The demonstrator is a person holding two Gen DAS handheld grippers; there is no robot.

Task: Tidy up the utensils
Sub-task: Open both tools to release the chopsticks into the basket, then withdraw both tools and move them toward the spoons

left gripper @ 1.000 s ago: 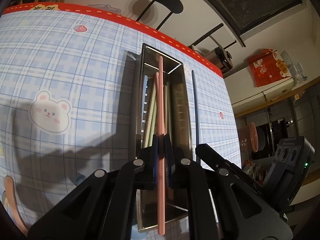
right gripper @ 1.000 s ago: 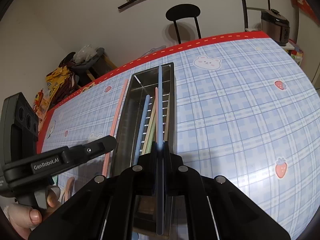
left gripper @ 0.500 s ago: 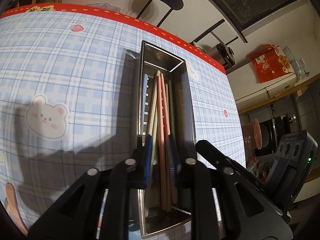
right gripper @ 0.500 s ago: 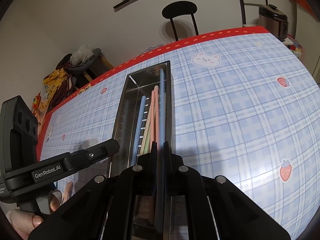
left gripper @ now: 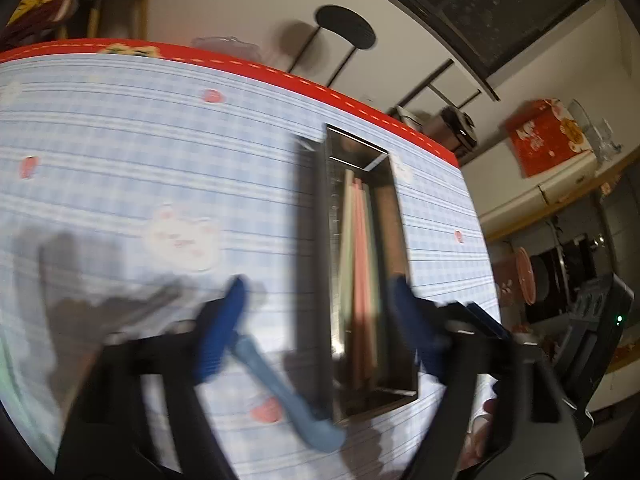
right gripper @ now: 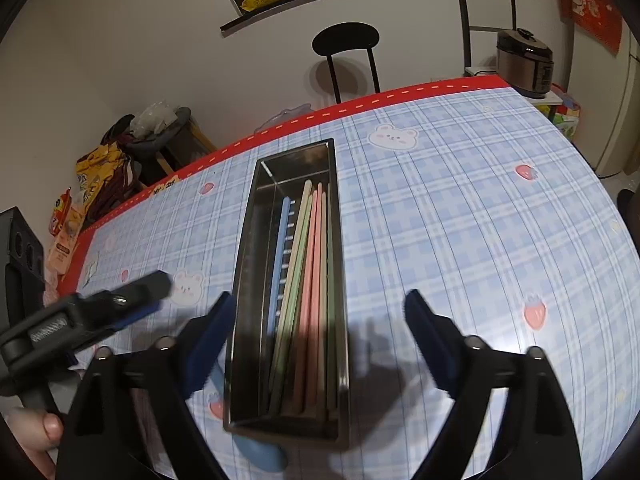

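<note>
Resting lengthwise on a blue plaid tablecloth printed with bears and strawberries, a narrow stainless-steel utensil tray held a bundle of long chopsticks: one blue against the left wall, then pale green, cream and pink ones lying side by side along the tray's floor. Both claws had just been opening, and nothing was between the pads of either. The right gripper hung above the near end of the tray, its blue-padded fingers spread wide to either side of the tray walls, touching neither. The left gripper, blurred in its own view, was likewise spread wide, one pad over the cloth left of the tray and the other at the tray's right wall. A blue spoon lay on the cloth just beside the tray's near left corner. A black chair stood beyond the table's red edge.
</note>
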